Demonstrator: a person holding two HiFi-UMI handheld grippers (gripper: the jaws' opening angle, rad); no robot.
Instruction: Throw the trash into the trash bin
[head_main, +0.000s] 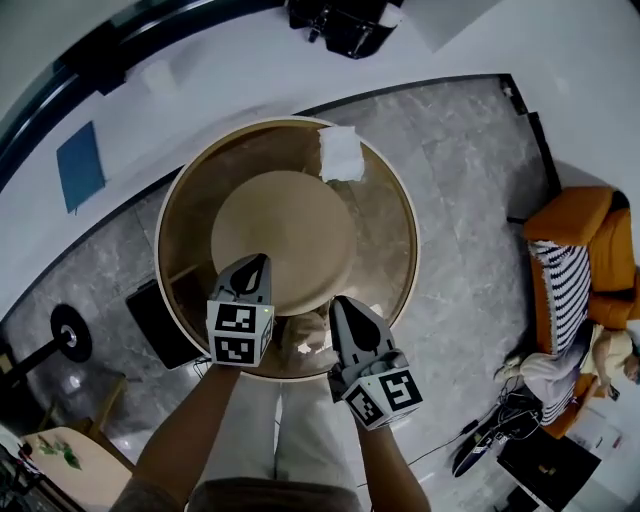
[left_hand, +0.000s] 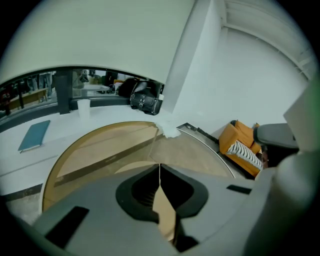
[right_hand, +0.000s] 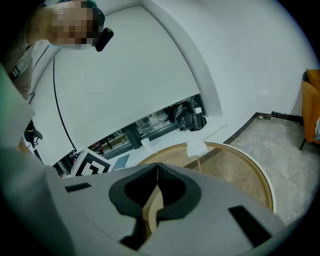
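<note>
Currently your left gripper (head_main: 257, 260) and right gripper (head_main: 341, 302) both have their fingers clenched together on nothing over the near side of the round bench (head_main: 388, 232), while the crumpled white trash (head_main: 341, 153) lies well ahead of the fingers at the bench's far rim.

The tissue (head_main: 341, 153) lies on the table's (head_main: 392, 235) far edge.

Glossy, smooth see-through top on a tan wood-look round table (head_main: 195, 190), soft crumpled white paper (head_main: 341, 153), polished grey stone-look floor (head_main: 460, 230), matt grey plastic left gripper (head_main: 256, 262) and right gripper (head_main: 342, 303), orange cloth armchair (head_main: 580, 215) with striped fabric (head_main: 565, 285)
</note>
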